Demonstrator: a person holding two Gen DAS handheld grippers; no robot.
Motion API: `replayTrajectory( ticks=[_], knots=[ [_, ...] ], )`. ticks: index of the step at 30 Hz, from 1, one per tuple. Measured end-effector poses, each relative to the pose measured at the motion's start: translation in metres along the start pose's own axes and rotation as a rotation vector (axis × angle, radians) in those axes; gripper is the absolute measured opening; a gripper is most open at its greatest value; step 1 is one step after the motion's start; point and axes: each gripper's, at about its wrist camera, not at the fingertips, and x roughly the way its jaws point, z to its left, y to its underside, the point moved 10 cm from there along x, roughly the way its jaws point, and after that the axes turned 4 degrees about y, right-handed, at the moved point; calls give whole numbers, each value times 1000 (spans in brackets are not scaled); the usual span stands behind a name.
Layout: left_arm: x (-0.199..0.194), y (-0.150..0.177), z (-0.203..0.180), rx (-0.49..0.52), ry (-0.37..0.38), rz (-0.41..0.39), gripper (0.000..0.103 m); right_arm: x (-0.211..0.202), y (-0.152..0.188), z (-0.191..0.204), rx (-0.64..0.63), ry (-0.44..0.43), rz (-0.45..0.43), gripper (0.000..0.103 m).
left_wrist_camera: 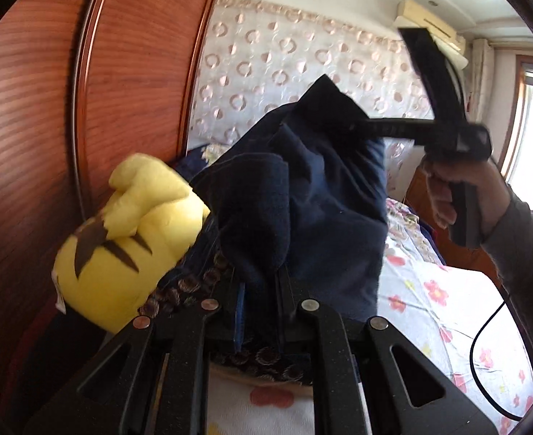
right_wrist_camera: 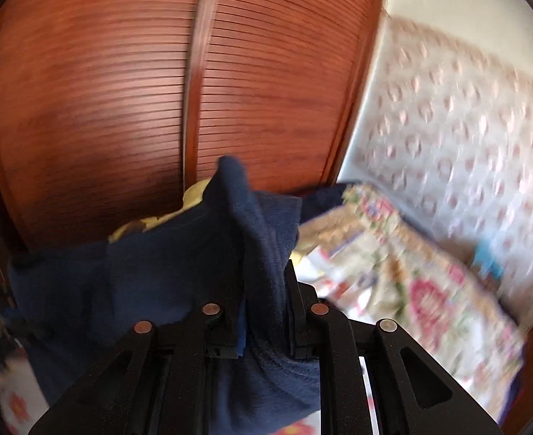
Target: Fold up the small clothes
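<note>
While raised, both grippers (left, right) pinch navy garment.

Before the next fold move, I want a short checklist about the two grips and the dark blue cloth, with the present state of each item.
1. Left gripper holds the dark blue cloth: ok, the cloth is pinched between its fingers.
2. Right gripper holds the same cloth: ok, the fabric fills its jaws.
3. Cloth lifted off the flowered bed sheet: ok at the top; lower edge cannot tell.
4. Cloth spread flat between the grips: not ok, it hangs bunched.
5. Yellow plush toy clear of the cloth: not ok, it sits right beside it.
6. Landing spot on the sheet: cannot tell, the cloth hides it.
</note>
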Motion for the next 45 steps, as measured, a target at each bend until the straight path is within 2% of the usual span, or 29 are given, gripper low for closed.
replayTrajectory(
  ticks=[1, 3, 5, 8, 11, 15, 18, 21, 23, 26, 33, 45],
  knots=[
    [2, 5, 0, 0, -2, 13, 14, 1, -1, -7, 46, 3, 7, 25],
    [0, 11, -1, 3, -12, 23, 14, -8, 0, -16, 96, 28, -5, 28],
    [-1, 13, 0, -2, -22, 25, 14, -12, -8, -21, 113, 64, -23, 39],
    [-1, 12, 5, -12, -27, 27, 14, -20, -1, -18, 97, 59, -18, 39],
    [-1, 13, 5, -4, -41, 33, 15, -22, 18, 6, 84, 13, 6, 39],
    [-6, 10, 6, 29, -58, 31, 22, -13, 59, 25, 89, -7, 76, 39],
    [-17, 6, 2, 65, -50, 6, 39, -19, 73, 21, 118, 5, 92, 39],
    [-28, 4, -7, 104, -36, 1, 48, -35, 72, 20, 166, -2, 72, 39],
    [-36, 3, -15, 134, -41, -2, 82, -52, 72, 21, 180, 1, 57, 39],
    [-46, 3, -32, 173, -22, -9, 82, -82, 78, 27, 186, 23, 28, 39],
    [-67, 9, -81, 248, 28, -18, 83, -163, 119, 47, 258, 94, -45, 39],
    [-94, 28, -161, 301, 135, -24, 83, -293, 192, 84, 405, 297, -100, 64]
  ],
)
